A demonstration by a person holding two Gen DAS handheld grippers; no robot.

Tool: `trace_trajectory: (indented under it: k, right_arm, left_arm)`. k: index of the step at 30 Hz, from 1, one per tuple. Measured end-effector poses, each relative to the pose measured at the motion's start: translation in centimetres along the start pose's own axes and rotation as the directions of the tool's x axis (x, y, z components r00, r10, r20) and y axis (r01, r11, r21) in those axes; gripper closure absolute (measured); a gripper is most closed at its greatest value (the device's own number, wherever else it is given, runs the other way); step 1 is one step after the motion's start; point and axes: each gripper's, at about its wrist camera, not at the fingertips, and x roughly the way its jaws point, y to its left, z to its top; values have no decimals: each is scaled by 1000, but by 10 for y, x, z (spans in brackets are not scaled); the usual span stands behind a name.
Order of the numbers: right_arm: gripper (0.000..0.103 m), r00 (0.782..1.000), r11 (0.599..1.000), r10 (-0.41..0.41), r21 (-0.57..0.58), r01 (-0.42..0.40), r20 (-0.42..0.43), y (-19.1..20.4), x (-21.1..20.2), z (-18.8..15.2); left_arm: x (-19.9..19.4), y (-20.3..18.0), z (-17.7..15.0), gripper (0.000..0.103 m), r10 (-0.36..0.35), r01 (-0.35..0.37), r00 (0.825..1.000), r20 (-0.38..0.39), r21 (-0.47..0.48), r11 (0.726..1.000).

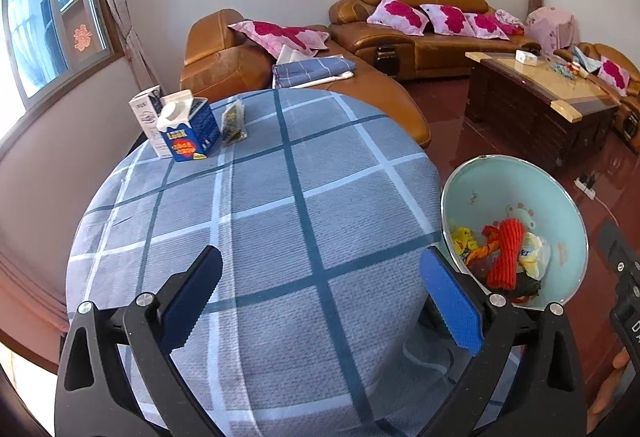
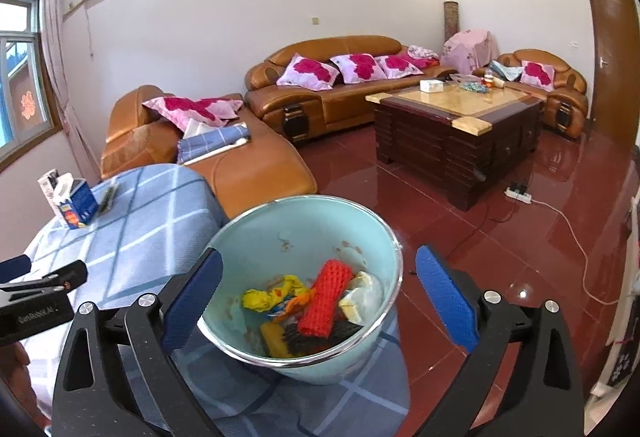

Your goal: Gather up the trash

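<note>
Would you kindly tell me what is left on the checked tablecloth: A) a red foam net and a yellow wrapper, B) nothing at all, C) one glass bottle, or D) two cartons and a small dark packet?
D: two cartons and a small dark packet stand at the far edge of the tablecloth.

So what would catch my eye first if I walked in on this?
Probably the pale blue bin beside the round checked table, with trash in it, a red foam net on top. Then the two cartons standing at the table's far edge. Behind it all, orange sofas with pink pillows line the wall.
</note>
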Motion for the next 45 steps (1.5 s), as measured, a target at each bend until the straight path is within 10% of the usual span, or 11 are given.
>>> trace_trajectory:
  k: [20, 45]
  right_arm:
    - [5, 965, 1000, -27, -6, 30, 262, 20, -78, 23]
    - [5, 970, 999, -32, -7, 34, 239, 15, -71, 22]
  left_arm:
    - [-56, 23, -1, 6, -1, 12, 987, 163, -67, 998]
    - [-70, 21, 4, 6, 33, -21, 977, 212, -62, 998]
